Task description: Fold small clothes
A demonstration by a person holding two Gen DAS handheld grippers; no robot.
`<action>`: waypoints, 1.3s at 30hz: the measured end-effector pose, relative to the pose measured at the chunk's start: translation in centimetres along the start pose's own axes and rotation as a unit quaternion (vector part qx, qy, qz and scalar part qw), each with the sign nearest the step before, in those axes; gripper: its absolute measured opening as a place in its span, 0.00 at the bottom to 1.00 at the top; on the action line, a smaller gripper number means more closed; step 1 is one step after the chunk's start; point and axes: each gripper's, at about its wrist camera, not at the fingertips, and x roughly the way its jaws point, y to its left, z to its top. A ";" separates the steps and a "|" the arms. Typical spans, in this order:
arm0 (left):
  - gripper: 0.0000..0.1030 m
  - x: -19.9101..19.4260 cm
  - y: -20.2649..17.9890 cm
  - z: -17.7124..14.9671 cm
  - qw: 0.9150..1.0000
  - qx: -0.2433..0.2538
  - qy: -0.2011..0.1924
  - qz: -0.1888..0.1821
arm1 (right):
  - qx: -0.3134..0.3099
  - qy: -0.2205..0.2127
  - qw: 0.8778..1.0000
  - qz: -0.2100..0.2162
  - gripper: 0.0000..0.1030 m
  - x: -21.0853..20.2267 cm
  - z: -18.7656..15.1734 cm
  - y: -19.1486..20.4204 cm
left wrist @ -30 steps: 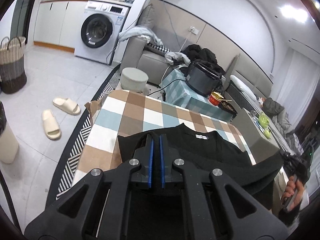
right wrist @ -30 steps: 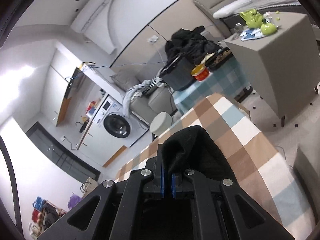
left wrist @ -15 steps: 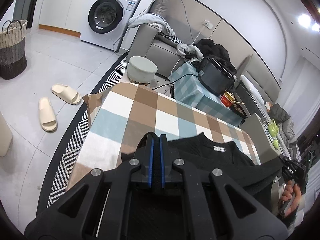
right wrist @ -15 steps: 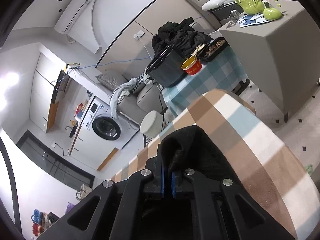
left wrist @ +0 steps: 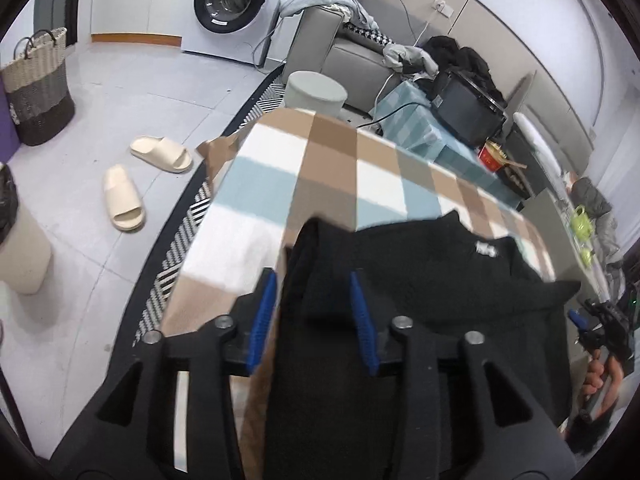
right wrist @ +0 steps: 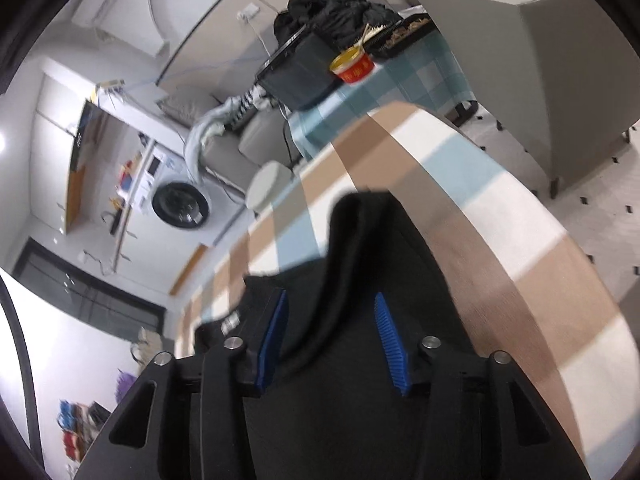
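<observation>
We saw the black top (left wrist: 420, 264) lying on the checked cloth of the worktop (left wrist: 320, 168), its neck opening and white label (left wrist: 486, 249) turned toward the far edge, so its long axis ran from us toward the sofa side of the room. In the left wrist view our left gripper (left wrist: 312, 320) stood with its blue pads spread wide, one shoulder edge of the top lying loose between them. In the right wrist view our right gripper (right wrist: 332, 340) was likewise spread apart, and a raised fold of the top (right wrist: 372, 240) sat in the gap, gripped by neither pad. Our right hand (left wrist: 600, 380) showed at the edge of the left view, beyond the top's far sleeve. On the smaller teal table (right wrist: 404, 76) behind, a red cup (right wrist: 354, 66) held a stick or utensil. A woven basket (left wrist: 38, 88) stood on the floor near two slippers (left wrist: 140, 176); we could not tell what it held.
</observation>
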 end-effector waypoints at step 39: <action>0.06 -7.6 1.8 -14.9 0.996 0.042 0.072 -0.023 | -0.177 0.065 0.982 -0.032 0.25 -8.4 -11.8 -4.7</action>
